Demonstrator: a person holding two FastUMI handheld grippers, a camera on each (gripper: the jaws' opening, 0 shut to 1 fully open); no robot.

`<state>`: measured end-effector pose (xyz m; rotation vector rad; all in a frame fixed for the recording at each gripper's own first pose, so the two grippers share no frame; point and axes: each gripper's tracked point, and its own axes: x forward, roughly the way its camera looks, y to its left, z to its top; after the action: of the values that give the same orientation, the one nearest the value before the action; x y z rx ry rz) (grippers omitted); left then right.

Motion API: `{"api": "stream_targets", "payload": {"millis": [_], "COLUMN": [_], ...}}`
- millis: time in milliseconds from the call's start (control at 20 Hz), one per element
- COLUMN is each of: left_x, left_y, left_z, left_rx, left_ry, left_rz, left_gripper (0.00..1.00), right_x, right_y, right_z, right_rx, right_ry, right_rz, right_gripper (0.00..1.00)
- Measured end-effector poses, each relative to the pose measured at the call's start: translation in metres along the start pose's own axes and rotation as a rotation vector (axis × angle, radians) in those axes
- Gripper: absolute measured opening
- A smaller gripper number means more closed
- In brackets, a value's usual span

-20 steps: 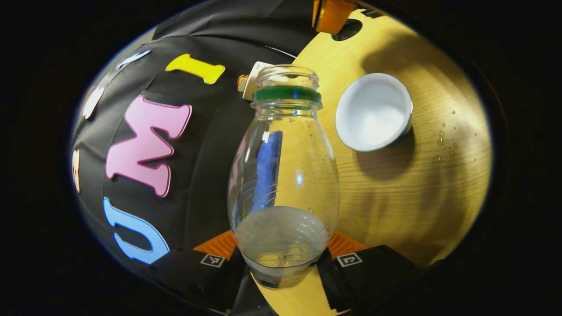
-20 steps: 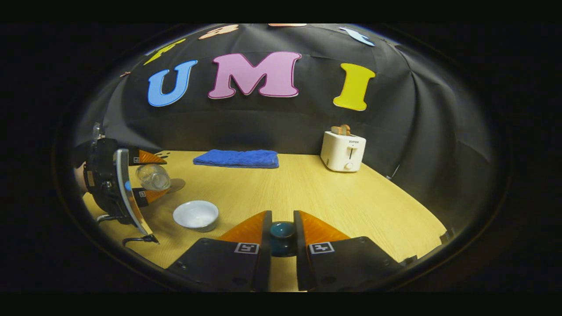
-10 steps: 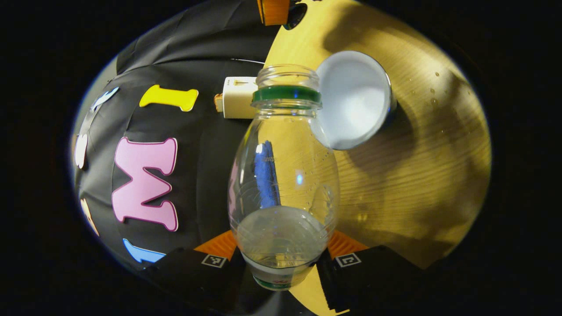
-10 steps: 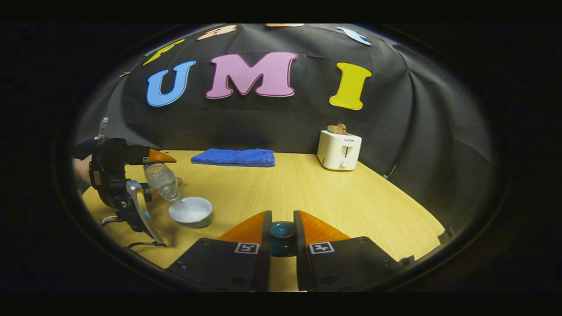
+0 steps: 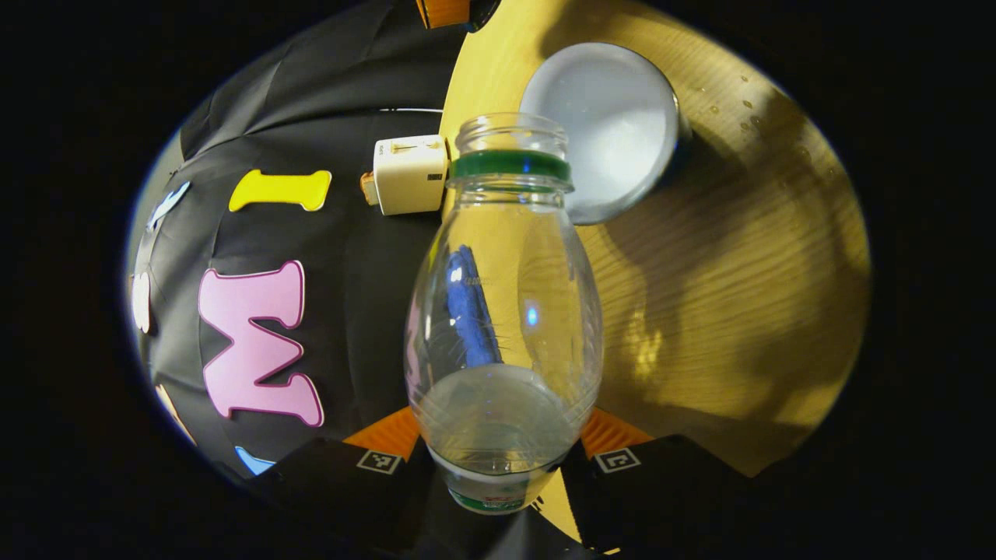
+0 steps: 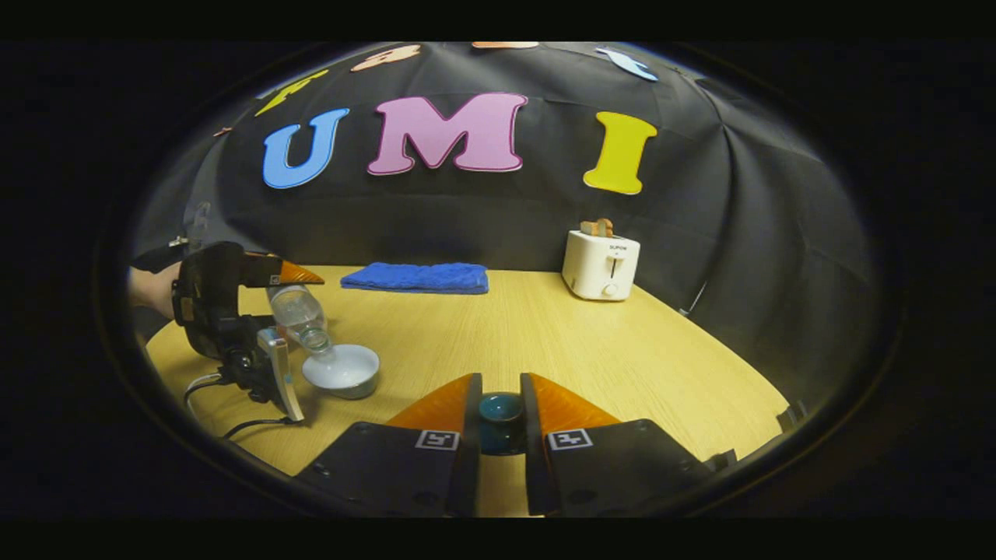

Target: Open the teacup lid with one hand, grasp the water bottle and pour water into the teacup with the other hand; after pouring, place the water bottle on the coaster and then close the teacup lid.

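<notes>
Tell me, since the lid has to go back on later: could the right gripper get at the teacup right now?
Probably not yet. The right gripper holds the lid, but the tilted water bottle in the left gripper has its mouth over the teacup.

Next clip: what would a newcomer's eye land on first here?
The clear water bottle, clamped in the left gripper and tipped mouth-first toward the open white teacup. Next, the teal lid pinched in the right gripper low over the wooden table, with a white toaster behind.
</notes>
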<state>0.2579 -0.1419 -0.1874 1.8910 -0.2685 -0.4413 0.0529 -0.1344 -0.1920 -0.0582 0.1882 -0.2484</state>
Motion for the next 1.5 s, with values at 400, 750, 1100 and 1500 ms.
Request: {"api": "stream_targets", "payload": {"millis": [400,750,1100,1500], "left_x": [0.002,0.006,0.012,0.015], "left_y": [0.018,0.027,0.039,0.061], "left_z": [0.0,0.006,0.011,0.023], "left_rx": [0.144,0.232,0.309,0.466], "left_ry": [-0.024,-0.06,-0.088,-0.138], "left_rz": [0.021,0.014,0.024,0.038], "left_gripper": [0.75,0.75,0.75,0.75], "right_x": [-0.006,-0.01,-0.007,-0.003], "right_y": [0.005,0.009,0.014,0.012], "right_z": [-0.001,0.004,0.006,0.01], "right_rx": [0.008,0.006,0.002,0.014], "right_ry": [0.006,0.004,0.001,-0.002], "right_rz": [0.015,0.031,0.044,0.038], "right_gripper": [0.31,0.27,0.31,0.26]}}
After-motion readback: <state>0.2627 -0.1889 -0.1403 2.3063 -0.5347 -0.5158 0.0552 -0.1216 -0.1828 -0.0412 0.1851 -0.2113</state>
